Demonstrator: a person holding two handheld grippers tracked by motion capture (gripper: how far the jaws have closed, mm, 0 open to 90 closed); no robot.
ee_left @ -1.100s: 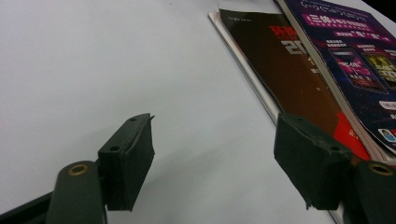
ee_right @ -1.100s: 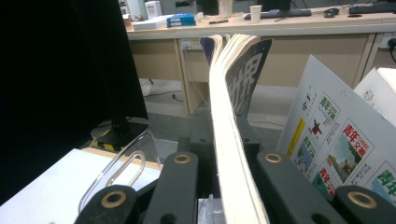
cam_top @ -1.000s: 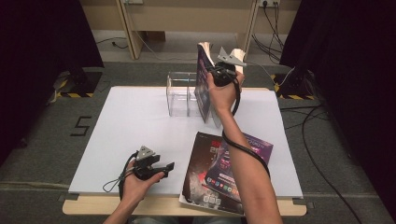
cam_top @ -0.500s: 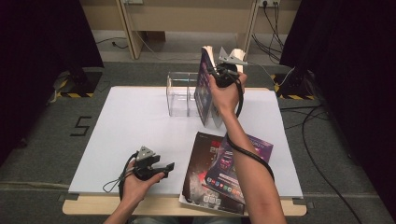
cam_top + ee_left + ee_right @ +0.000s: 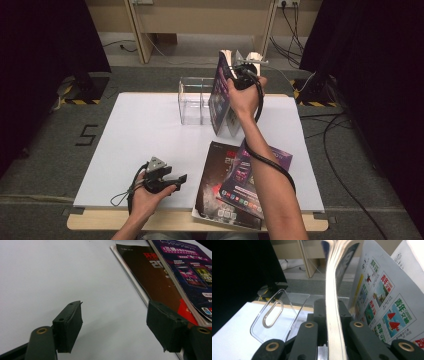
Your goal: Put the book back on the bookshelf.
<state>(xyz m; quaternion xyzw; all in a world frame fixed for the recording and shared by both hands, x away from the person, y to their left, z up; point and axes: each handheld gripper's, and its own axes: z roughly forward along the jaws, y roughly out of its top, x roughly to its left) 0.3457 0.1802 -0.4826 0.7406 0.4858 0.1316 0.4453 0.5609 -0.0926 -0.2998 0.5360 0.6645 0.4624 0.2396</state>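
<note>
Magazine (image 5: pixel 220 95) pinched upright by its edge in the right hand-held gripper (image 5: pixel 239 75), hanging just above the clear acrylic rack (image 5: pixel 194 100), probably lined up to drop into a slot. Left hand-held gripper (image 5: pixel 181 178) parked wide open on the worktop (image 5: pixel 135 135), nothing between the jaws. Two more magazines (image 5: pixel 240 182) flat just beside it, likely waiting their turn.

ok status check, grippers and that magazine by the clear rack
Right gripper shut on upright magazine beside clear rack. Left gripper open, idle on table. Another magazine already in rack.
</note>
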